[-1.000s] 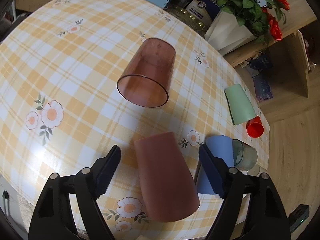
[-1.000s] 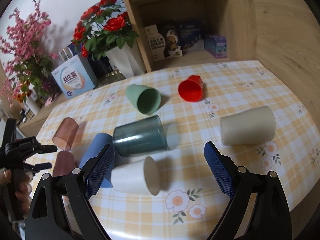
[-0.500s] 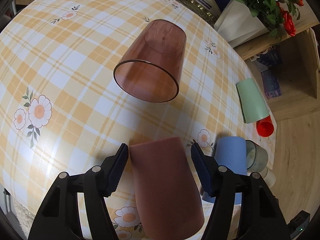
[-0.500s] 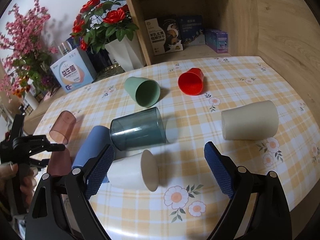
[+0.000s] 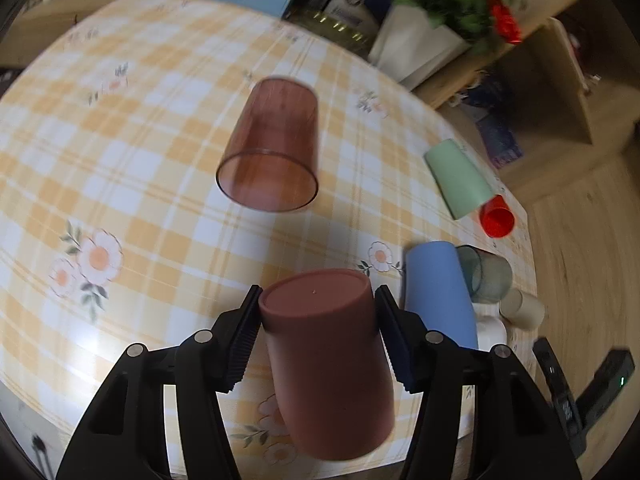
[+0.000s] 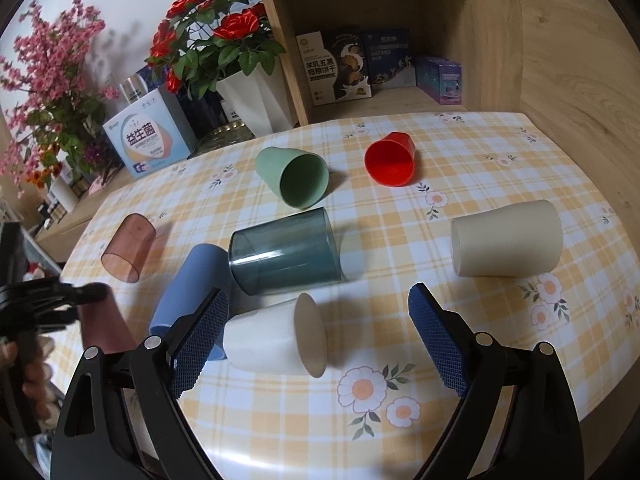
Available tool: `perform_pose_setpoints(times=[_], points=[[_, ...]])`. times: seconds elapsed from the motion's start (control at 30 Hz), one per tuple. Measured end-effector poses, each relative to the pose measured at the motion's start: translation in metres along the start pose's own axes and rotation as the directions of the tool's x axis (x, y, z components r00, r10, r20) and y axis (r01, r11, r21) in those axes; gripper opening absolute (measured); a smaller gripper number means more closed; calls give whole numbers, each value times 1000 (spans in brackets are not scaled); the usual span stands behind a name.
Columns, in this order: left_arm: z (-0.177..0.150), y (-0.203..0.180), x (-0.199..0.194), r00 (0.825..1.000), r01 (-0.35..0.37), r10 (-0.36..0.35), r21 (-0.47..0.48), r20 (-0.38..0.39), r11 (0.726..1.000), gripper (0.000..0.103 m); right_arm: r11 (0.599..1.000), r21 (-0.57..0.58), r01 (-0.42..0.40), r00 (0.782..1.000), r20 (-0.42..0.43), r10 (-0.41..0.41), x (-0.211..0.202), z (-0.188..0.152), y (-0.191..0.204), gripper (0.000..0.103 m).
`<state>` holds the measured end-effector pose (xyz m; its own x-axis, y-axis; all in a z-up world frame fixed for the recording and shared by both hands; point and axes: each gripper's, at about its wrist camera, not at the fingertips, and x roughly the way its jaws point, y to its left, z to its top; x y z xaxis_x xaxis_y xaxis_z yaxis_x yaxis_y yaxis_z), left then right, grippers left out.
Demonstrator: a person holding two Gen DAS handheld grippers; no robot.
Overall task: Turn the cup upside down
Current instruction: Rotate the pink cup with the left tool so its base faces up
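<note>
My left gripper [image 5: 317, 300] is shut on a brown opaque cup [image 5: 326, 356], its pads pressing the cup's sides near the base. The cup is raised off the checked tablecloth [image 5: 160, 216] and tilted, base pointing forward. In the right wrist view this cup [image 6: 105, 326] shows at the far left, held by the left gripper [image 6: 86, 294]. My right gripper [image 6: 316, 334] is open and empty above a white cup [image 6: 266, 340] lying on its side.
Lying on their sides: a clear brown tumbler [image 5: 272, 156], blue cup [image 6: 188, 280], smoky tumbler [image 6: 286, 256], green cup [image 6: 294, 182], red cup [image 6: 392, 158], beige cup [image 6: 508, 240]. A flower vase [image 6: 256, 100], boxes and a shelf stand behind the table.
My left gripper closed on the brown opaque cup and lifted it off the table, tilting its base up and forward. My right gripper stayed open and nearly still.
</note>
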<state>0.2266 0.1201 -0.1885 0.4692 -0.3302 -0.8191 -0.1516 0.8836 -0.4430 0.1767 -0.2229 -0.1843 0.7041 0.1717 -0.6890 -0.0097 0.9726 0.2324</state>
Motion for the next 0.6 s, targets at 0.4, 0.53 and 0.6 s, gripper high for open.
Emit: perform_pose_setpoints(times=[0.4, 0.53, 0.6], points=[[-18, 11, -56, 975, -118, 87, 148, 205, 982, 53, 1000, -30, 1, 1000, -29, -2, 4, -6, 12, 88], [-13, 13, -57, 963, -169, 129, 156, 238, 973, 53, 999, -34, 10, 1000, -26, -11, 3, -7, 13, 88], [-12, 13, -57, 959, -185, 141, 163, 247, 969, 53, 999, -29, 15, 1000, -25, -16, 2, -6, 12, 88]])
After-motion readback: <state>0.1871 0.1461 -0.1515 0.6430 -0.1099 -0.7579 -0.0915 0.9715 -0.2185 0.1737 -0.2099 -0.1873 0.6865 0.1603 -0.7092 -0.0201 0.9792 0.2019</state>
